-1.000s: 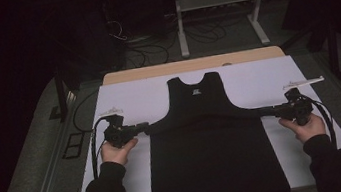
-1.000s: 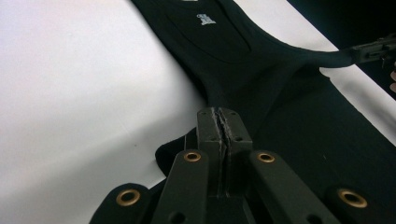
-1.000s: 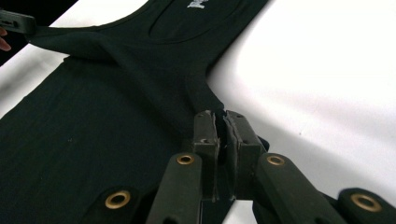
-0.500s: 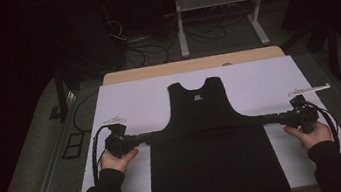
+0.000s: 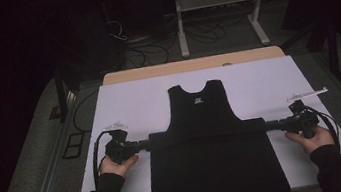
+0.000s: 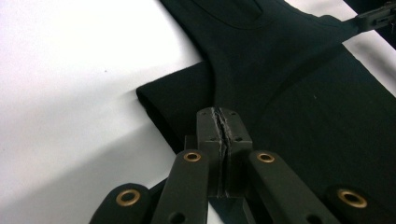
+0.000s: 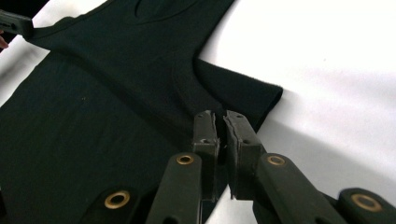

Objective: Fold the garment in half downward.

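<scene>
While lying flat on the white sheet [image 5: 134, 101], with neck hole at the far end and lower half folded up toward the near edge, being stretched sideways: black shirt [image 5: 210, 141]. Pinching the shirt's left corner at the fold line, jaws pressed together on the dark cloth: left gripper [image 5: 146, 144], also seen close up [image 6: 223, 135] with the fabric caught in the seam between the pads. Gripping the opposite corner, just off the shirt's right side, jaws nearly together with cloth between them: right gripper [image 5: 269, 125], up close [image 7: 220, 135]. Supporting each tool from below, beside the shirt: left hand [image 5: 116, 165] and right hand [image 5: 313, 137]. Standing well beyond the shirt's collar end, past the wooden table edge [image 5: 189, 65]: a metal stand [image 5: 216, 3] and loose cables [image 5: 146, 49].
</scene>
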Tool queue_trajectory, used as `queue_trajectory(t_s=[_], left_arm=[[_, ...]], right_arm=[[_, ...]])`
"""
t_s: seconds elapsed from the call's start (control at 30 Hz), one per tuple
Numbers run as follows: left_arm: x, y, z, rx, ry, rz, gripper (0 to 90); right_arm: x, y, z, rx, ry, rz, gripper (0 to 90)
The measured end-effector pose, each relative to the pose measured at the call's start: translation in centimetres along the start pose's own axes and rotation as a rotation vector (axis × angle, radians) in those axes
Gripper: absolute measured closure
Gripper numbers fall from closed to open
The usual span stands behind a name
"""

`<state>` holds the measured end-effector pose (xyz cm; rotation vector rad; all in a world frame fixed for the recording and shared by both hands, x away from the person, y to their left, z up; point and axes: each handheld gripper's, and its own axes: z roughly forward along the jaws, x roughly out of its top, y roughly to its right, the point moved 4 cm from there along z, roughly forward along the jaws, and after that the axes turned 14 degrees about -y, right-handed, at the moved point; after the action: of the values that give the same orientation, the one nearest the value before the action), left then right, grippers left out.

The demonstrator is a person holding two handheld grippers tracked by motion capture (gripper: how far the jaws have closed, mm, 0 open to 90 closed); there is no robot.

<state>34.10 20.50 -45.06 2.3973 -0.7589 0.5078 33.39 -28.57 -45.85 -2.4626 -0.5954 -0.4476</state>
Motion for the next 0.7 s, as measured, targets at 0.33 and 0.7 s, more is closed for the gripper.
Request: queue_trajectory(t_s=[0.33, 0.7], left_arm=[[-0.44, 0.09, 0.25, 0.000, -0.018, -0.003, 86.9], [-0.89, 0.29, 0.26, -0.004, -0.028, -0.010, 86.7]], right_arm=[[-0.43, -0.22, 0.35, 0.004, -0.049, 0.001, 81.9], [-1.04, -0.41, 0.53, 0.017, -0.068, 0.015, 81.7]])
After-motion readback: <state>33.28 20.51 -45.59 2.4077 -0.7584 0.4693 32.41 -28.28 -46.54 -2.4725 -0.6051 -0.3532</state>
